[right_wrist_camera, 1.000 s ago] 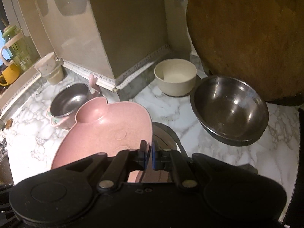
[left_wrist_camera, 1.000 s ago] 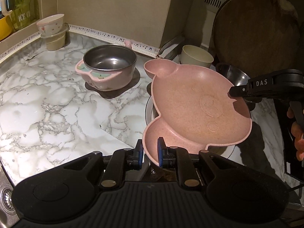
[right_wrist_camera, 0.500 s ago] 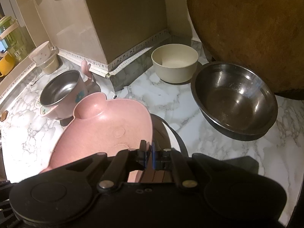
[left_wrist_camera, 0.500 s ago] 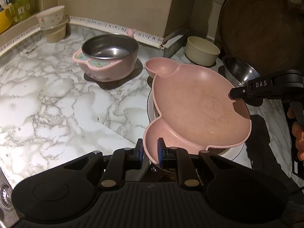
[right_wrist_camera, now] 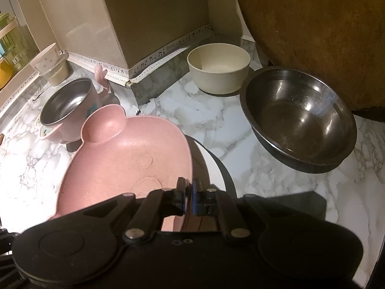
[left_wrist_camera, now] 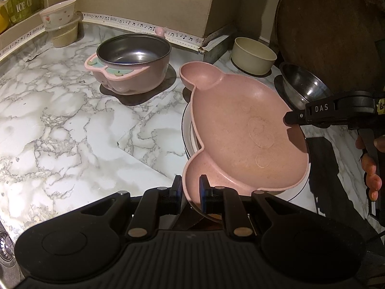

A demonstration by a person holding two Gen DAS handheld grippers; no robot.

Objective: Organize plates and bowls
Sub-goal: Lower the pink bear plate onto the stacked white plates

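A pink bear-shaped plate (left_wrist_camera: 243,130) with two round ears is held just above a white dark-rimmed plate (left_wrist_camera: 189,132) on the marble counter. My left gripper (left_wrist_camera: 190,187) is shut on the rim of its near ear. My right gripper (right_wrist_camera: 189,191) is shut on the plate's opposite rim (right_wrist_camera: 185,149); it also shows in the left wrist view (left_wrist_camera: 292,121). The pink plate (right_wrist_camera: 125,156) tilts slightly. A pink-sided steel bowl (left_wrist_camera: 133,65) stands to the left, a cream bowl (right_wrist_camera: 219,68) and a large steel bowl (right_wrist_camera: 298,118) to the right.
A round wooden board (right_wrist_camera: 317,31) leans at the back right behind the steel bowl. Stacked small bowls (left_wrist_camera: 61,22) stand at the back left by the wall. A beige box corner (right_wrist_camera: 149,19) juts onto the counter. A sink drain (left_wrist_camera: 3,245) is at the lower left.
Both grippers have moved forward and down with the pink plate, closer to the bowls and lower over the white plate. Both grips are unchanged.
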